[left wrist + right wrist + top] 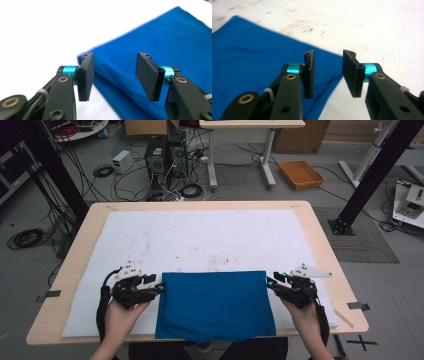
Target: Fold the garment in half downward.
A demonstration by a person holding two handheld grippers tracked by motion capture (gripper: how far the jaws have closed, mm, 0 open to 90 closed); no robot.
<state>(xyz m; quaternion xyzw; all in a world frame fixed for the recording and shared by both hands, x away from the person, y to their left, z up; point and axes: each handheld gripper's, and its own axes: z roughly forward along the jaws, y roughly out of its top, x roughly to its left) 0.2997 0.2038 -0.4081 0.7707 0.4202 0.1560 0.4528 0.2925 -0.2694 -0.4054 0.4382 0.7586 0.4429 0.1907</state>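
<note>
A folded blue cloth (215, 305) lies flat on the white mat (200, 240) at the table's near edge, its front hem hanging slightly over. My left gripper (161, 287) sits at the cloth's far left corner, open, with that corner of the blue cloth (150, 50) lying between and below its jaws. My right gripper (270, 283) is at the far right corner, open as well. In the right gripper view the cloth (249, 57) reaches under the gap, and the right gripper (328, 72) holds nothing. The left gripper (115, 75) holds nothing either.
The wooden table (320, 235) carries the stained white mat. Beyond it on the floor stand computer towers (165, 155), tangled cables (105, 170), an orange tray (301, 174) and black frame posts (365, 185). Tape marks (358, 305) sit on the table's sides.
</note>
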